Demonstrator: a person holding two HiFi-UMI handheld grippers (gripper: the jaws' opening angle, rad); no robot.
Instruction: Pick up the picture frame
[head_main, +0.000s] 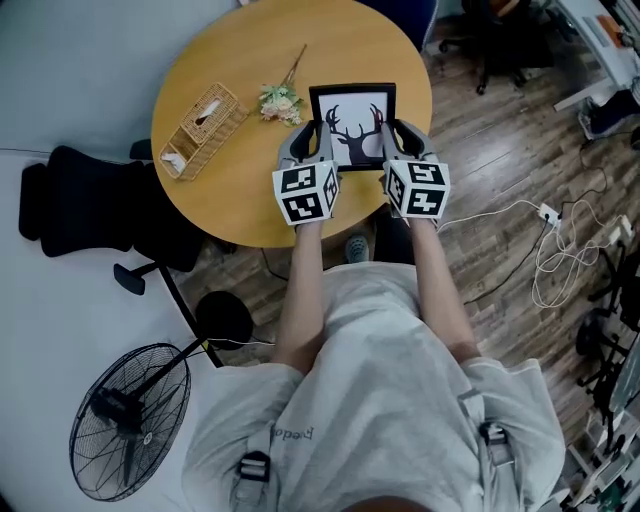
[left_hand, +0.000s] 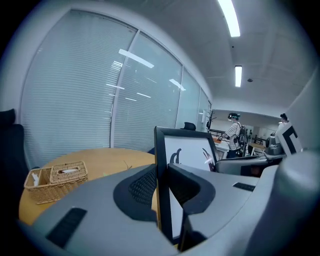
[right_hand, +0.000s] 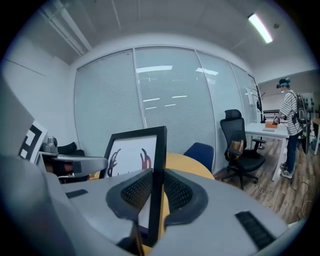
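Note:
The black picture frame (head_main: 352, 108) with a deer-antler print is held up above the round wooden table (head_main: 230, 200), gripped from both sides. My left gripper (head_main: 311, 140) is shut on its left edge. My right gripper (head_main: 398, 138) is shut on its right edge. In the left gripper view the picture frame (left_hand: 186, 150) stands upright, its black border pinched between the pads of the left gripper (left_hand: 161, 190). The right gripper view shows the picture frame (right_hand: 131, 152) edge-on, clamped by the right gripper (right_hand: 154, 190). The frame's lower edge is hidden behind the jaws.
A wicker tissue basket (head_main: 205, 128) and a dried flower sprig (head_main: 281, 100) lie on the table left of the frame. A black chair (head_main: 90, 205) and a floor fan (head_main: 130, 420) stand at the left. Cables (head_main: 560, 250) trail over the wooden floor at the right.

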